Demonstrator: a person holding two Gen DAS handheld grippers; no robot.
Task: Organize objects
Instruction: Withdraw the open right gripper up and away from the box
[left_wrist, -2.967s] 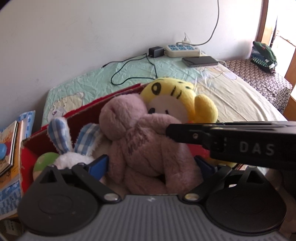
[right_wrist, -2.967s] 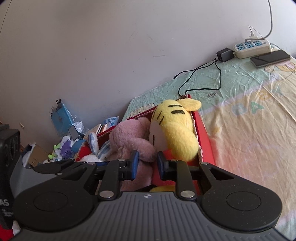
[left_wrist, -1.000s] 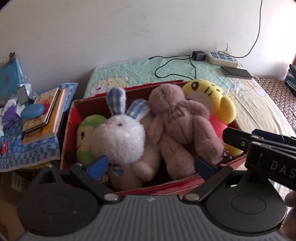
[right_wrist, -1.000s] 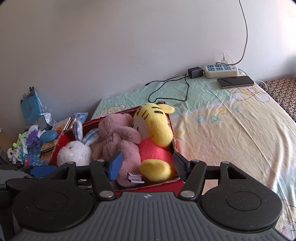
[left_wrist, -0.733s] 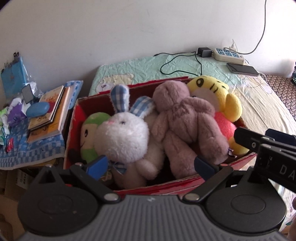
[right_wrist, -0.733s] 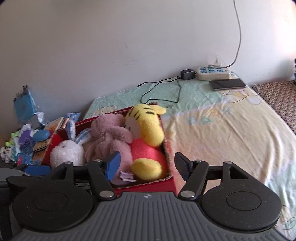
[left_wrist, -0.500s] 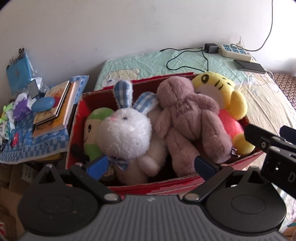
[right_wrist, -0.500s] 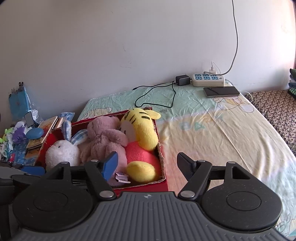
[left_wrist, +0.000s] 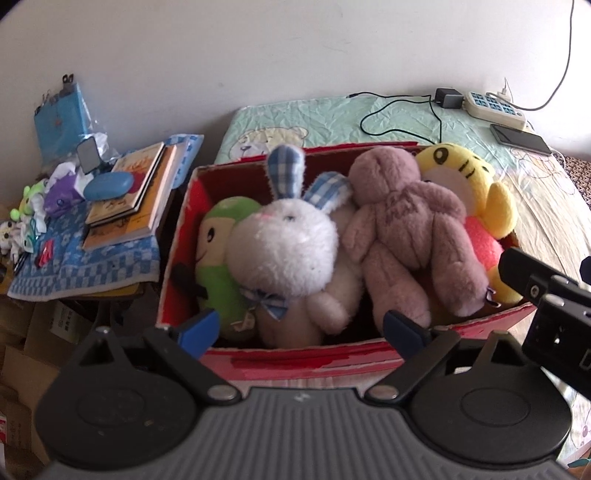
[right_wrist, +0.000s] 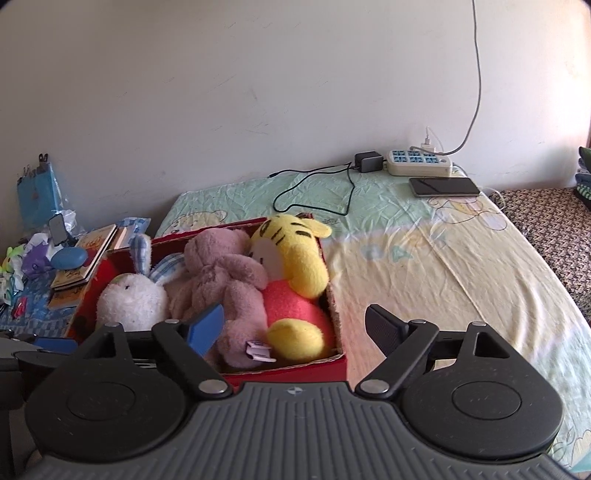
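Both grippers hovered at the near side of the red box, neither holding anything. Left gripper (left_wrist: 301, 326): jaws apart and closing, only air between the blue pads, in front of the near wall. Right gripper (right_wrist: 295, 325): jaws spreading wide, empty, over the near right corner.

The bed (right_wrist: 443, 266), covered in a pale green and yellow sheet, ran along the wall. On its near left corner sat the red box (left_wrist: 295, 363), packed full with four soft toys side by side. From the right wall leftward: the yellow tiger (left_wrist: 476, 192), then the pink bear (left_wrist: 410, 229) on its back, leaning on the tiger, then the white rabbit (left_wrist: 284, 254) with blue checked ears, and the green doll (left_wrist: 218, 266) wedged against the left wall.

At the far edge of the bed lay a power strip (right_wrist: 419, 162), a phone (right_wrist: 443, 186) just beside it, and a black charger (right_wrist: 367, 161) with its cable trailing toward the box. Left of the bed, a stack of books (left_wrist: 133, 192) rested on a blue checked cloth (left_wrist: 85, 273) — a blue case (left_wrist: 108, 185) on top.
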